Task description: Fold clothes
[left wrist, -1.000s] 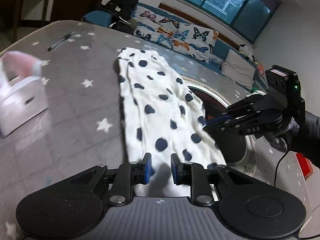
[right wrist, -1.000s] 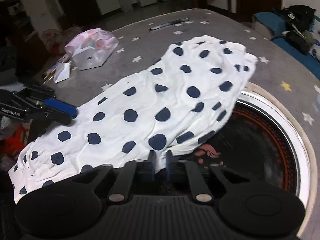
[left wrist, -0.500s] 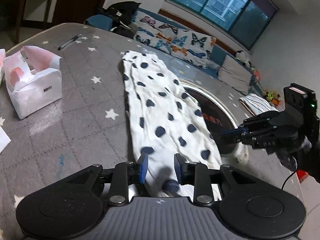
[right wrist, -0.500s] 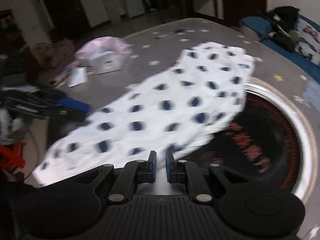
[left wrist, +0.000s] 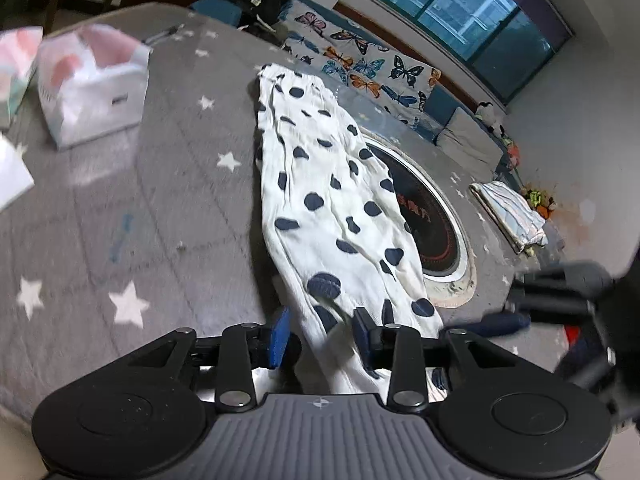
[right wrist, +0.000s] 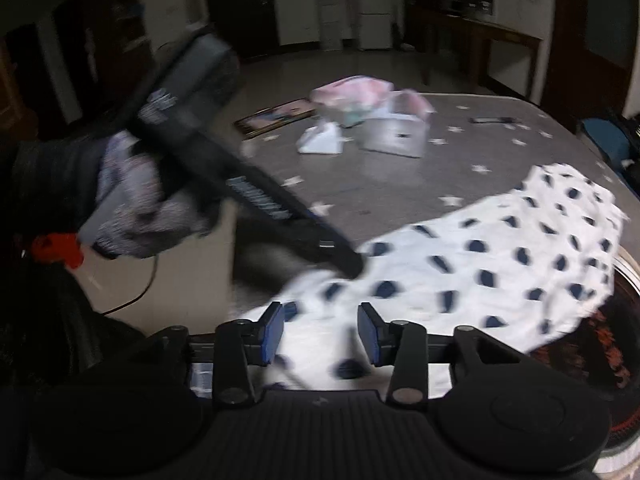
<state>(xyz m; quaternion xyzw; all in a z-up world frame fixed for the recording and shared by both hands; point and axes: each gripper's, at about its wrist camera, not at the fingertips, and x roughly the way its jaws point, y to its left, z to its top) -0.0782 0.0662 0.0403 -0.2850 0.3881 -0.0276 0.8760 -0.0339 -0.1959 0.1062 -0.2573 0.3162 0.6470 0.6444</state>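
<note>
A white garment with dark blue spots (left wrist: 336,208) was laid lengthwise on a round table covered with a grey star-printed cloth (left wrist: 160,200), its near end hanging over the table edge and its far side partly covering a dark round inset plate (left wrist: 436,232) in the tabletop. The left gripper (left wrist: 320,336) was seen with its jaws parted, having just been opening, the near end of the cloth lying between the blue pads without being pressed. The right gripper (right wrist: 320,334) was likewise spread, its jaws having just been opening, with spotted cloth below and between them but not pinched. The fabric was judged to be light, thin and limp, prone to wrinkle and slide on the smooth cover, so it would best be taken at the corners or hem of the near end, one in each gripper. A white and pink bag (left wrist: 92,88) was seen standing on the table well apart from the garment, and a folded striped cloth (left wrist: 508,212) near the far rim. A butterfly-patterned sofa (left wrist: 360,64) and a large window (left wrist: 460,12) were seen beyond the table.
</note>
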